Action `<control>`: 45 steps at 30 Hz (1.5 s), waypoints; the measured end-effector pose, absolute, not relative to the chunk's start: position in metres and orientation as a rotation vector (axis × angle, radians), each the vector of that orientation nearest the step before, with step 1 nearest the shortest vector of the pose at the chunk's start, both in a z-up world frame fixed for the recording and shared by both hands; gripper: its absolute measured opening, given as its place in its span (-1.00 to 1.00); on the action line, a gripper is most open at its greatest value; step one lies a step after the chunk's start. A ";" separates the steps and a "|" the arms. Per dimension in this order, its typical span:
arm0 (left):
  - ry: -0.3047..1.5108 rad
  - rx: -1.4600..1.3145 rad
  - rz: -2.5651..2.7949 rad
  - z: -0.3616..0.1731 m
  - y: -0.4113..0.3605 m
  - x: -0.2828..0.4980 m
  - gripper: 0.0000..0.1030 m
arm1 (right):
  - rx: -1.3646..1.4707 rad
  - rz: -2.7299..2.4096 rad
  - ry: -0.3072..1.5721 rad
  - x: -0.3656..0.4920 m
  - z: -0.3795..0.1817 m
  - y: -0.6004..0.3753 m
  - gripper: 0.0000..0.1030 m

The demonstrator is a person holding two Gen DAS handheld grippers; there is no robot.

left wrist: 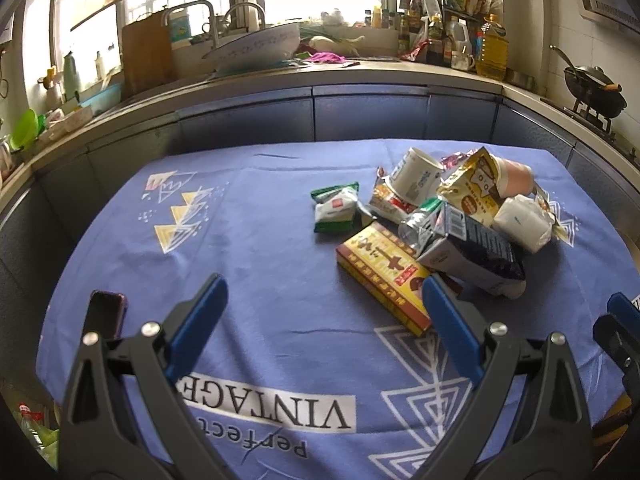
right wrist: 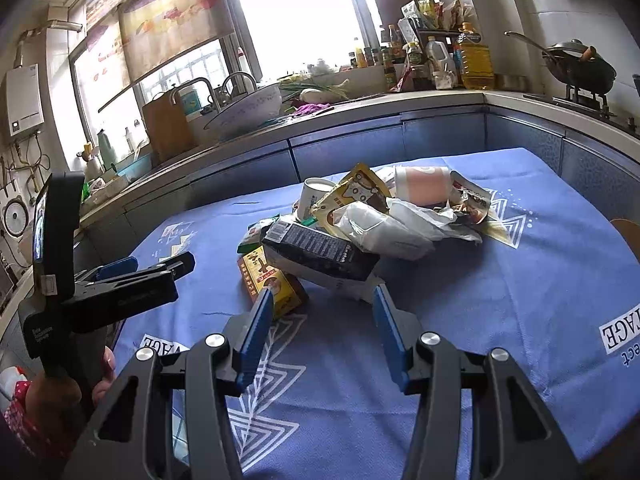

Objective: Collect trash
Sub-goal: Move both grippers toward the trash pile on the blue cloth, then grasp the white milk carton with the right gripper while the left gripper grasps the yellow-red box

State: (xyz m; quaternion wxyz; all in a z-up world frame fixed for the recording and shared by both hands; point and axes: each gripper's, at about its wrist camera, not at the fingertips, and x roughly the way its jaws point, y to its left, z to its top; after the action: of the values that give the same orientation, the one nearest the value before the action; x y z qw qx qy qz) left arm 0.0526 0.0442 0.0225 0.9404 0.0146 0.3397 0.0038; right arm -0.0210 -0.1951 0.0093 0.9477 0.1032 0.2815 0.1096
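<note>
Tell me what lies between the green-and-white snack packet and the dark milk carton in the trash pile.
In the left wrist view, between the green-and-white packet and the dark carton lie a yellow-and-red box and a crushed clear bottle.

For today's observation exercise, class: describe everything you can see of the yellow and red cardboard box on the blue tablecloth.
The flat yellow and red cardboard box is rectangular, printed with dark characters and red-bordered edges. It looks closed and undented, lying flat on the blue tablecloth at the near edge of the trash pile. A dark carton leans over its far end. No hand-held gripper touches it.
</note>
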 end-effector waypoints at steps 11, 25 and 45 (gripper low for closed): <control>0.847 -0.103 -0.086 -0.011 0.068 0.091 0.82 | 0.046 0.250 0.726 0.047 -0.042 -0.209 -0.03; 0.906 -0.052 -0.064 -0.024 0.051 0.137 0.82 | -0.075 0.431 0.742 0.081 -0.064 -0.191 -0.30; 0.843 0.214 -0.045 -0.038 0.003 0.133 0.45 | -0.097 0.355 0.682 0.006 -0.050 -0.219 0.44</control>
State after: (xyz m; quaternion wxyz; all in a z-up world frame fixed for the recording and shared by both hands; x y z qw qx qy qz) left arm 0.1332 0.0027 -0.0375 0.9066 0.1038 0.4084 -0.0218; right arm 0.0056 -0.2188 -0.0496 0.9259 -0.0475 0.3324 0.1731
